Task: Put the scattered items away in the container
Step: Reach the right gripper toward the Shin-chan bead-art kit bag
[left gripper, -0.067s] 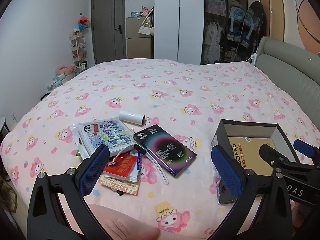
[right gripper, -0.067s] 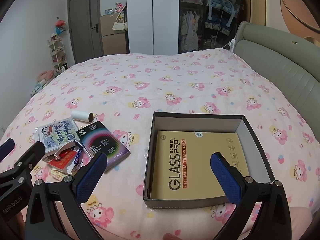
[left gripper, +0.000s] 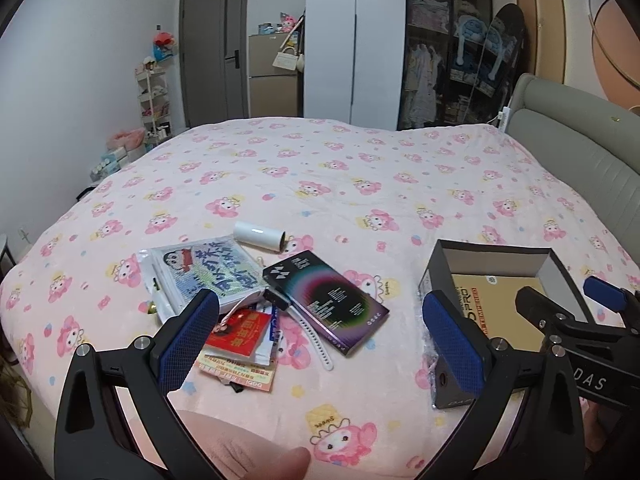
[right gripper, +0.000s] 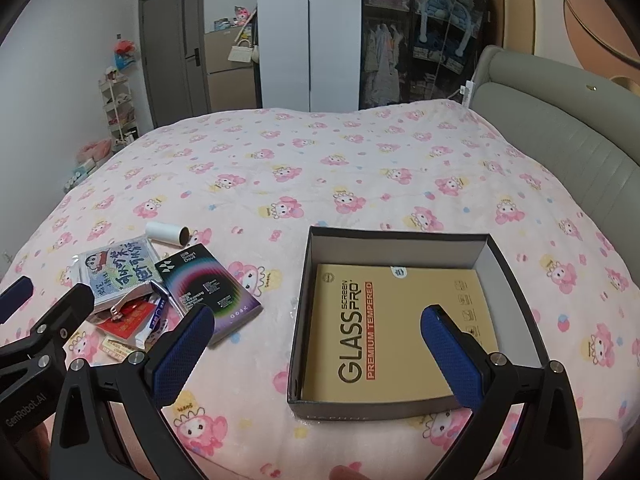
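An open black box [right gripper: 516,280] lies on the bed with a yellow GLASS PRO pack [right gripper: 396,332] flat inside; it also shows in the left wrist view [left gripper: 560,268]. A pile lies to its left: a white roll [left gripper: 259,235], a cartoon packet [left gripper: 204,276], a dark iridescent box [left gripper: 328,304], a red booklet [left gripper: 240,330], a white strap [left gripper: 312,332]. My left gripper [left gripper: 320,340] is open and empty, above the pile's near edge. My right gripper [right gripper: 320,354] is open and empty, over the box's near left corner.
The pink patterned bedspread [left gripper: 360,176] covers the whole bed. A grey headboard [right gripper: 560,136] runs along the right. A wardrobe, door and shelf rack stand beyond the far edge. Each gripper shows at the edge of the other's view.
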The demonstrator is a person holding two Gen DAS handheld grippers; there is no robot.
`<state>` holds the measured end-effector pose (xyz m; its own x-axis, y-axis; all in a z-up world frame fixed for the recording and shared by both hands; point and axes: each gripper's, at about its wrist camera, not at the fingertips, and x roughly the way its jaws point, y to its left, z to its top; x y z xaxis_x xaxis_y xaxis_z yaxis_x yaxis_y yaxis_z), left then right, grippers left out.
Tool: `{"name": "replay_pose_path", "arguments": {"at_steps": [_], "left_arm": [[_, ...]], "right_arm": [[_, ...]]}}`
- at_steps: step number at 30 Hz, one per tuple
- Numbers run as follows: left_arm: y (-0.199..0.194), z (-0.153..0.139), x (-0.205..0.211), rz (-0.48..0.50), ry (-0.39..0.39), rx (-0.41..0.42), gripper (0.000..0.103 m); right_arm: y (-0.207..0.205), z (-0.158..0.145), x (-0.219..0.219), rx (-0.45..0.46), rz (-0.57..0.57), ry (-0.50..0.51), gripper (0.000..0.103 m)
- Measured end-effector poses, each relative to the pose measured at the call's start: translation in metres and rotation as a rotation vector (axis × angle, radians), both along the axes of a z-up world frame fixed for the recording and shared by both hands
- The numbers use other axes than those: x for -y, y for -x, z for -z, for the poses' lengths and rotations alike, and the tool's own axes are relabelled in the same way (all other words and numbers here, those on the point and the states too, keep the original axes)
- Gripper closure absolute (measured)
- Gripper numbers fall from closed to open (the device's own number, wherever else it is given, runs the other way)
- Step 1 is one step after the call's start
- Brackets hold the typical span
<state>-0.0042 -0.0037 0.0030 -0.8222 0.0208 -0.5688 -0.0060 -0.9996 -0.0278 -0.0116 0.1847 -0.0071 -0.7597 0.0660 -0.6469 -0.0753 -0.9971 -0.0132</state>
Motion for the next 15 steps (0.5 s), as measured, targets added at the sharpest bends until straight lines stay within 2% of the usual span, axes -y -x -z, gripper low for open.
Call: {"name": "replay_pose_path", "arguments": {"at_steps": [6,8,15], "left_arm": [[0.010,-0.008,0.013,0.012,-0.044,-0.027,0.001],[0.014,-0.014,0.030,0.003,-0.074,-0.039,0.002],[0.031,-0.027,0.106,-0.081,-0.155,-0.047,0.007]], "right_arm": [[0.012,-0.012,0.017,0.005,-0.043,-0.037,0.000],[0.020,-0.023,0.011,0.000,-0.112,0.004,0.000],[0.050,-0.029,0.061,0.012,-0.285,-0.018,0.000]]}}
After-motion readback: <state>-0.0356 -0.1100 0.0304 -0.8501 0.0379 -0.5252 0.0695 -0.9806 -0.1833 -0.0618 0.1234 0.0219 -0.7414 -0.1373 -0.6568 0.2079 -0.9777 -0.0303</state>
